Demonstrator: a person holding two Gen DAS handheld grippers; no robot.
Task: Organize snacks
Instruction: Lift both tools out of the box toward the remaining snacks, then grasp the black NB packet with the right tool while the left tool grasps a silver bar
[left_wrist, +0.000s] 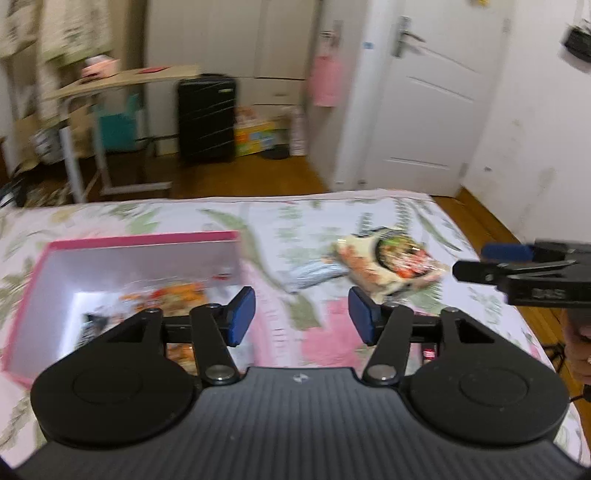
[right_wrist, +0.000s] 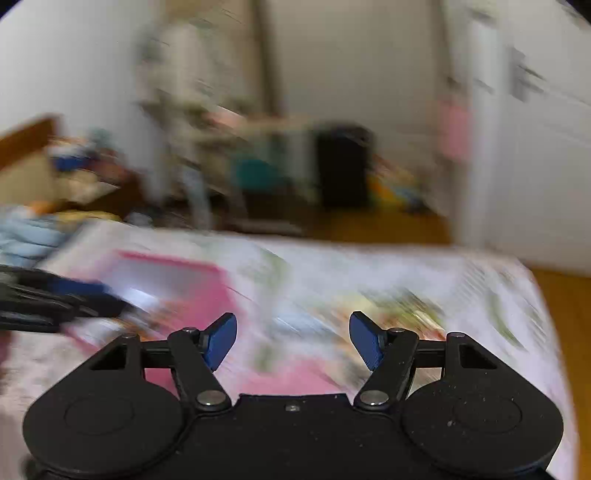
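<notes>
A pink-walled box (left_wrist: 147, 240) lies open on the bed at the left, with colourful snack packets (left_wrist: 173, 293) inside it. Two loose packets lie on the sheet to its right: a silvery one (left_wrist: 314, 273) and a printed noodle packet (left_wrist: 391, 262). My left gripper (left_wrist: 301, 314) hovers open over the sheet between the box and the packets, nothing between its blue pads. The right gripper (left_wrist: 480, 264) enters the left wrist view from the right edge. In the blurred right wrist view my right gripper (right_wrist: 293, 339) stands open and empty above the bed, with the pink box (right_wrist: 207, 291) to its left.
The flowered bed sheet (left_wrist: 155, 214) ends at a wooden floor (left_wrist: 240, 177). Beyond stand a folding table (left_wrist: 122, 79), a black suitcase (left_wrist: 207, 118), a white door (left_wrist: 424, 96) and boxes. A person's hand (left_wrist: 580, 350) shows at the right edge.
</notes>
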